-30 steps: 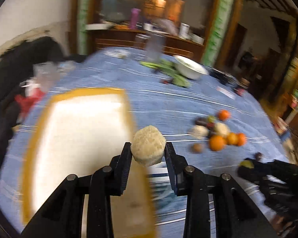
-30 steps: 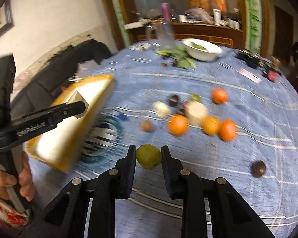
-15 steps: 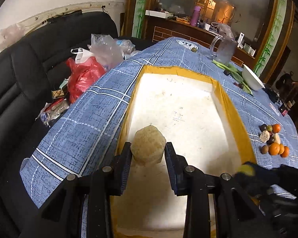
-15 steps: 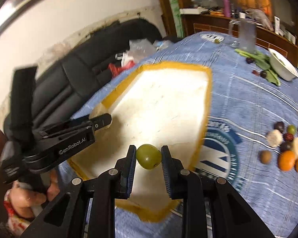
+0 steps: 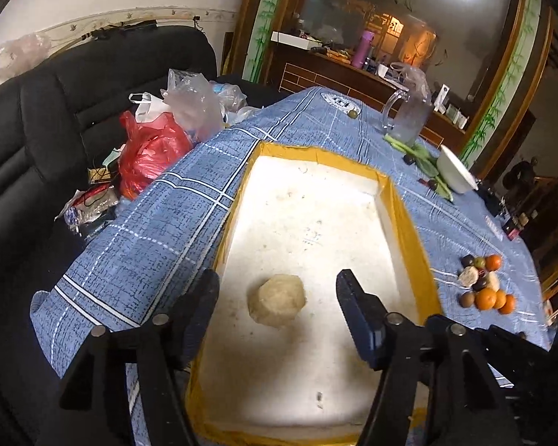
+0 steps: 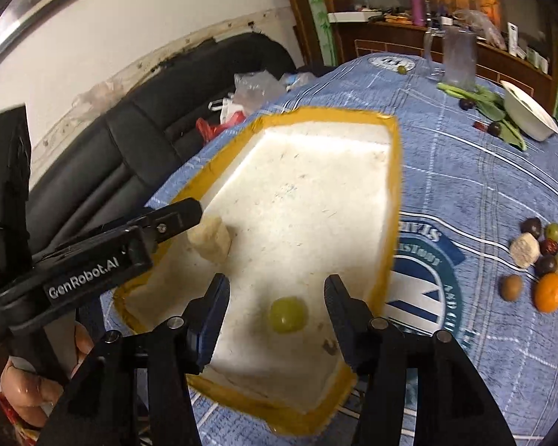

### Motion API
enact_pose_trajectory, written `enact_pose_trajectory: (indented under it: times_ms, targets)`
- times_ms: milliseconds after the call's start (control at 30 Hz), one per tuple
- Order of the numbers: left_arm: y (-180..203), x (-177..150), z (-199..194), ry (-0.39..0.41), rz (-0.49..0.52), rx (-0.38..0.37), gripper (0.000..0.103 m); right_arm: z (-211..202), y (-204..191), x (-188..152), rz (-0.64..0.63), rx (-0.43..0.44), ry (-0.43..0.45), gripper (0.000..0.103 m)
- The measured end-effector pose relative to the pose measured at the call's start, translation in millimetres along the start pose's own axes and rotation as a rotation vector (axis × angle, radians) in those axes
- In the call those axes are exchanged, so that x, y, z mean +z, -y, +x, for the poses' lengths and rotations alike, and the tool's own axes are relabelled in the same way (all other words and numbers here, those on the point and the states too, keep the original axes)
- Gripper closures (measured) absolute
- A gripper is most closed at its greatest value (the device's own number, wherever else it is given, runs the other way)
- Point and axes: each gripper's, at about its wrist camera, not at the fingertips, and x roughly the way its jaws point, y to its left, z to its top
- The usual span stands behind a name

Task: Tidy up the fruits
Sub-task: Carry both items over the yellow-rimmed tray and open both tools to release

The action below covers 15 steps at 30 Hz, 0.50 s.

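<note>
A white foam tray with a yellow rim [image 5: 409, 219] [image 6: 392, 200] lies on the blue checked tablecloth. A pale beige peeled fruit [image 5: 277, 304] [image 6: 210, 240] rests on the tray floor between the fingers of my open left gripper [image 5: 278, 299]. A green round fruit [image 6: 288, 314] rests on the tray floor between the fingers of my open right gripper [image 6: 277, 306]. The left gripper's finger [image 6: 175, 219] shows in the right wrist view, beside the beige fruit. A pile of loose fruits [image 5: 483, 290] [image 6: 547, 260] lies on the cloth to the tray's right.
A black sofa [image 5: 55, 119] with plastic bags [image 5: 156, 141] stands left of the table. A glass jug [image 5: 409, 119], green vegetables [image 5: 424, 156] and a white bowl [image 5: 457, 174] are at the table's far end. A small green fruit [image 5: 352, 114] lies beyond the tray.
Both grippers have opened. The beige fruit and the green fruit were let go and now rest on the tray floor. Both grippers came over the tray from the fruit pile.
</note>
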Motion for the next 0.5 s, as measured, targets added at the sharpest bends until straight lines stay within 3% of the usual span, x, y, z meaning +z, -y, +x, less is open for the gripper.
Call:
enact_pose_trajectory:
  times_ms: [233,500]
  targets:
    - [29.0,0.2,-18.8,0.017,0.05,-0.036,0.03,-61.5,47.7,-20.9,0.086,-0.058,0.097,0.045]
    - [92.8,-12.8,-21.5,-0.002,0.175,-0.139,0.025,-154.5,169.0,-82.5,0.323,-0.317,0.166,0.043]
